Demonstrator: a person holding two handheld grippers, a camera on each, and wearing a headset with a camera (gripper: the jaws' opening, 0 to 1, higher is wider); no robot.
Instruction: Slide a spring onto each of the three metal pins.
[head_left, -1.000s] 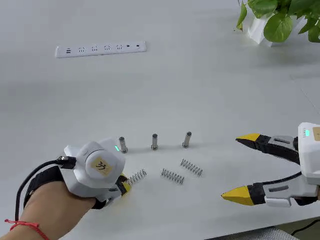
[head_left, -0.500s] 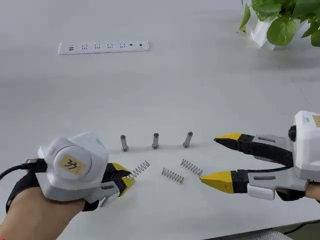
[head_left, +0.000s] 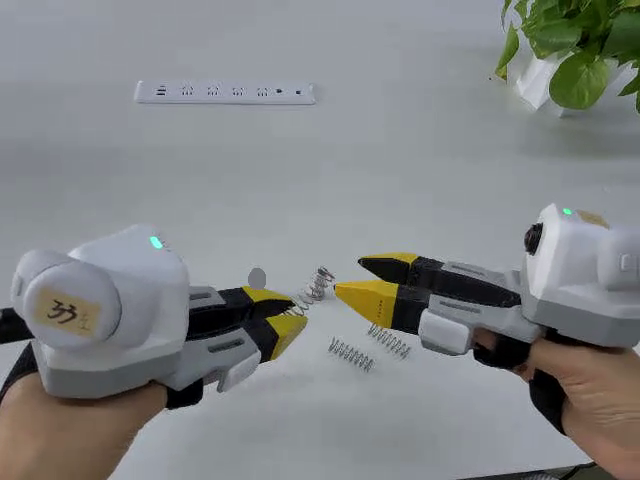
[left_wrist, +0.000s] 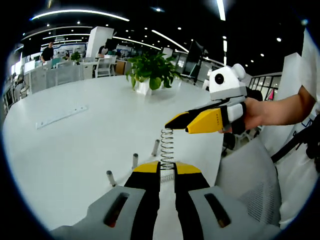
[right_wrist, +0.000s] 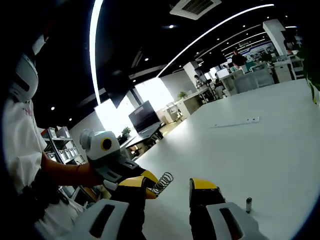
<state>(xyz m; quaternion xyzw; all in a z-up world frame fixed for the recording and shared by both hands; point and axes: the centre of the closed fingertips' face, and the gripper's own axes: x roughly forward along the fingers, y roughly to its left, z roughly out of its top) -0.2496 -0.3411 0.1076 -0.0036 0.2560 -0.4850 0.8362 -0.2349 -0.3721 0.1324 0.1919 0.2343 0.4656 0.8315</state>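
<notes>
Spring (head_left: 318, 285) now lifted, left gripper (head_left: 290, 318) level

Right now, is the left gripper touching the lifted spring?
Touching. In the left gripper view, the left gripper pinches the lifted spring by its lower end between yellow tips.

A white power strip (head_left: 225, 93) lies well apart from a potted plant (head_left: 575, 45) on the table (head_left: 420, 160).
</notes>
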